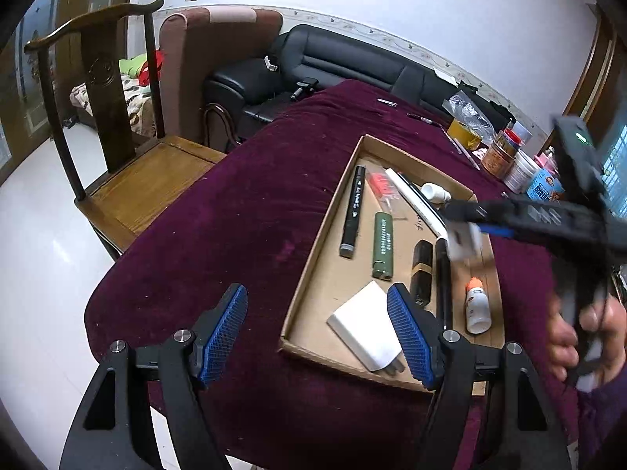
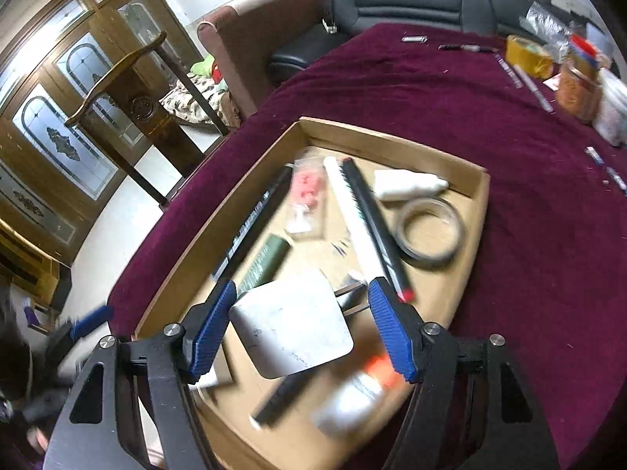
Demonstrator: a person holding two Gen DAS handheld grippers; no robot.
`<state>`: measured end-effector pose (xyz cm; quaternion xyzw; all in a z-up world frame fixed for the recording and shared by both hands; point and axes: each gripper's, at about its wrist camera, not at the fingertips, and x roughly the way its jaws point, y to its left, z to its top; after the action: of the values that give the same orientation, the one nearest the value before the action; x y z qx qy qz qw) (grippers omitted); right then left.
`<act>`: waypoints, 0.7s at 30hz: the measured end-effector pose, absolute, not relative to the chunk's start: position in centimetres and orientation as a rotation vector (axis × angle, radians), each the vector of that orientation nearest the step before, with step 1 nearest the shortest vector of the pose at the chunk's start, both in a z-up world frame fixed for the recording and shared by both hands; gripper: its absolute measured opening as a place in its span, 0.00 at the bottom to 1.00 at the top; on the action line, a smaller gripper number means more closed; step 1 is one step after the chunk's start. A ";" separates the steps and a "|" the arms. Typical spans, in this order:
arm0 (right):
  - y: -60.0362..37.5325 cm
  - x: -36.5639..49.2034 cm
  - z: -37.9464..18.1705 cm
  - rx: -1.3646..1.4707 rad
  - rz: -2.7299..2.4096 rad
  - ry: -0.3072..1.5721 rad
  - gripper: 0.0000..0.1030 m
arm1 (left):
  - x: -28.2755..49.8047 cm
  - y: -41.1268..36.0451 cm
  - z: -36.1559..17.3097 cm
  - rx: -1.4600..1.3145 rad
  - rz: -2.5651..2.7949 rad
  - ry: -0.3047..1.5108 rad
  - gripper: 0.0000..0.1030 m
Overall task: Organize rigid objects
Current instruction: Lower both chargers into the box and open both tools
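1. My left gripper (image 1: 317, 337) sits nearest the lens, its blue pads spread with nothing between them, hovering over the near left corner of the cardboard tray (image 1: 325, 211).
2. Just beside its right pad a white plug adapter (image 1: 364, 325) lies flat in the tray, prongs pointing near.
3. My right gripper (image 2: 301, 329) pinches a second white charger block (image 2: 292, 323) between its blue pads, prongs to the right, held above the tray (image 2: 392, 137); the picture is blurred here.
4. From the left wrist view that right gripper (image 1: 466, 227) reaches in from the right, my hand (image 1: 580, 333) around its handle.
5. Farther in the tray lie a black marker (image 1: 352, 211), a green lighter (image 1: 382, 244), a black lipstick tube (image 1: 421, 270), a small orange-capped bottle (image 1: 477, 309) and a white bottle (image 1: 435, 192).
6. A roll of clear tape (image 2: 429, 233) rests in the far right corner.
7. The tray sits on a maroon tablecloth (image 1: 235, 215); a wooden chair (image 1: 117, 137) stands to the left, a black sofa (image 1: 333, 62) beyond.
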<state>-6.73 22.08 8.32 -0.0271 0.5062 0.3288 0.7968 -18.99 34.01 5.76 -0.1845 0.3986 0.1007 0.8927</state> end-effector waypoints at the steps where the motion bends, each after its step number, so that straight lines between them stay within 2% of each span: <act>1: 22.9 -6.1 8.0 -0.053 0.702 1.096 0.68 | -19.0 34.3 5.6 -0.388 0.207 0.828 0.67; 10: 27.5 -3.4 4.7 -0.171 0.535 1.112 0.68 | -19.3 35.9 4.5 -0.397 0.220 0.834 0.67; 18: 28.2 -4.8 4.5 -0.334 0.449 1.109 0.69 | -19.1 36.2 4.2 -0.412 0.227 0.845 0.67; 21: 27.9 -4.8 5.0 -0.312 0.497 1.094 0.69 | -19.4 35.7 4.9 -0.388 0.241 0.827 0.67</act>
<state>-4.79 27.95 4.96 -0.1461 0.5126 0.2328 0.8135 -19.38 35.73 4.86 -0.1869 0.3983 0.1163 0.8905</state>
